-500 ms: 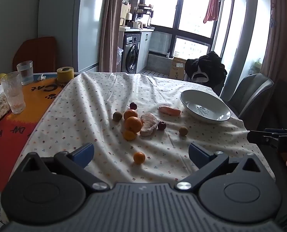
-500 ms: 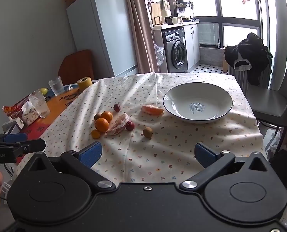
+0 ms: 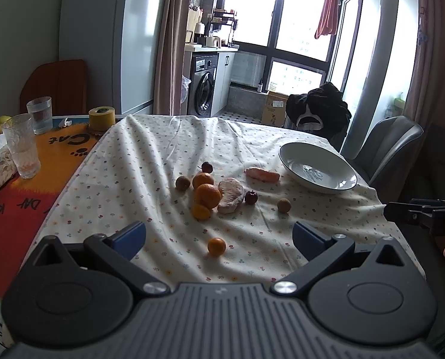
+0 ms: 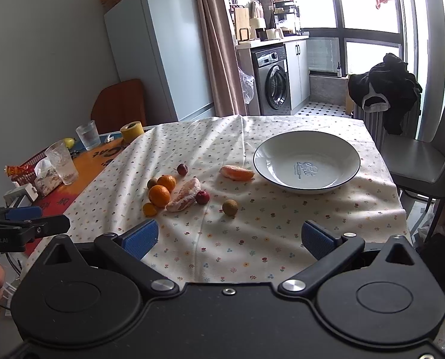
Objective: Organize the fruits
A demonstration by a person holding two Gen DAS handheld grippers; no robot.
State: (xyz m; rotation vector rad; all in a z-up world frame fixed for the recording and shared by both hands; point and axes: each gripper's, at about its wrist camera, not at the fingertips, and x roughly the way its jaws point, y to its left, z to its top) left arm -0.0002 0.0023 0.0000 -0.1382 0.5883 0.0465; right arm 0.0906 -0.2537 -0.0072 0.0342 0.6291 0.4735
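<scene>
Fruits (image 4: 174, 193) lie scattered on the table (image 4: 282, 239) beside the empty white bowl (image 4: 306, 161), while left gripper (image 3: 219, 236) and right gripper (image 4: 229, 236) hover before them, jaws wide open, holding nothing, presumably ready to begin.

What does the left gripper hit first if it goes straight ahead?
Probably the small lone orange fruit, lying on the flowered tablecloth between the open left gripper fingers' line. Depth unclear; it may pass above.
</scene>
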